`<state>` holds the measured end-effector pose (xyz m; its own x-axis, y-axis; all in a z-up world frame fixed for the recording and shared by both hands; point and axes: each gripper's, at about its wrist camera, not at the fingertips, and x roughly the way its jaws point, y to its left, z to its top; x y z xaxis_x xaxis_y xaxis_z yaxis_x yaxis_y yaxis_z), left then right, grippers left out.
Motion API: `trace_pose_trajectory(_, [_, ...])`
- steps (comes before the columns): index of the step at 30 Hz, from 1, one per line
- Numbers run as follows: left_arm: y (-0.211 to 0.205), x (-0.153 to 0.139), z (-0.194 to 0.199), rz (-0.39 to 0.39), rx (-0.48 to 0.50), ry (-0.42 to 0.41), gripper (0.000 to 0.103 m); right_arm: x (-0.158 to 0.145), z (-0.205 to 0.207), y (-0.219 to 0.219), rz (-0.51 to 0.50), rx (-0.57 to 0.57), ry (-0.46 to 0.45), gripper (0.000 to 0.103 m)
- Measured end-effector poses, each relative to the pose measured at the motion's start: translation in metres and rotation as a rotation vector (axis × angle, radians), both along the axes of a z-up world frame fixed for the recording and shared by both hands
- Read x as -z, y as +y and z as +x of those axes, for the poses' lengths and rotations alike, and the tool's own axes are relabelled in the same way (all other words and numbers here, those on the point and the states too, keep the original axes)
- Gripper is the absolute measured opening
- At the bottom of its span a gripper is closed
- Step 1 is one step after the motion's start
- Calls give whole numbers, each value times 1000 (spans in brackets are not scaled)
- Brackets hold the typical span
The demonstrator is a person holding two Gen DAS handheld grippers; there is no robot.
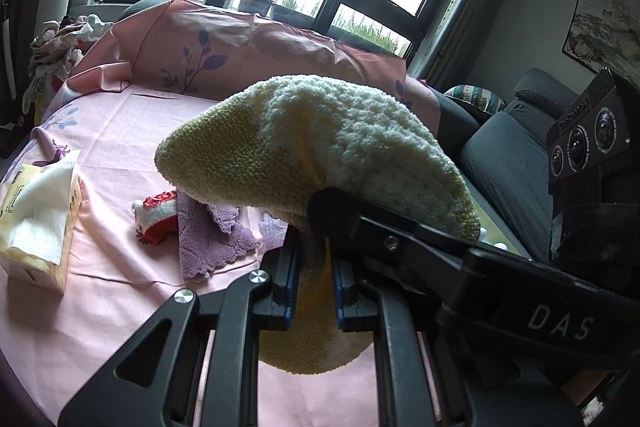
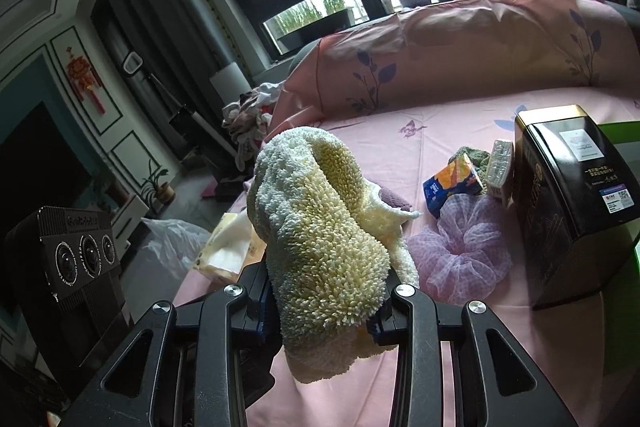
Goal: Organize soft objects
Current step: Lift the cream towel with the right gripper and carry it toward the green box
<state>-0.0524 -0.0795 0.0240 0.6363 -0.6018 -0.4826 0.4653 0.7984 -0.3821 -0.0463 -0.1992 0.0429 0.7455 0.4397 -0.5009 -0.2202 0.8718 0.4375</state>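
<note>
A fluffy yellow and white towel (image 1: 320, 147) is held up above the pink sheet (image 1: 120, 155). My left gripper (image 1: 314, 267) is shut on a lower fold of it. My right gripper (image 2: 320, 291) is shut on the same towel (image 2: 320, 227), which bulges up between its fingers; that gripper's arm crosses the left wrist view at the right (image 1: 440, 247). On the sheet lie a purple cloth (image 1: 208, 239), a red and white sock (image 1: 156, 215) and a lilac mesh scrunchie (image 2: 464, 255).
A tissue box (image 1: 36, 219) sits at the left. A black tin (image 2: 576, 203), an orange and blue packet (image 2: 452, 183) and a small white box (image 2: 500, 167) stand at the right. A pink cushion (image 1: 248, 47) lines the back. A clothes pile (image 1: 60, 43) lies far left.
</note>
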Motion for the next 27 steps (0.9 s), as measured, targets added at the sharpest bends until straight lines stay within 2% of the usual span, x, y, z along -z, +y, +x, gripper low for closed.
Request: trace_pose_trajectory(27, [-12, -6, -8, -49, 28, -40, 10, -10, -12, -14, -27, 36, -32, 38])
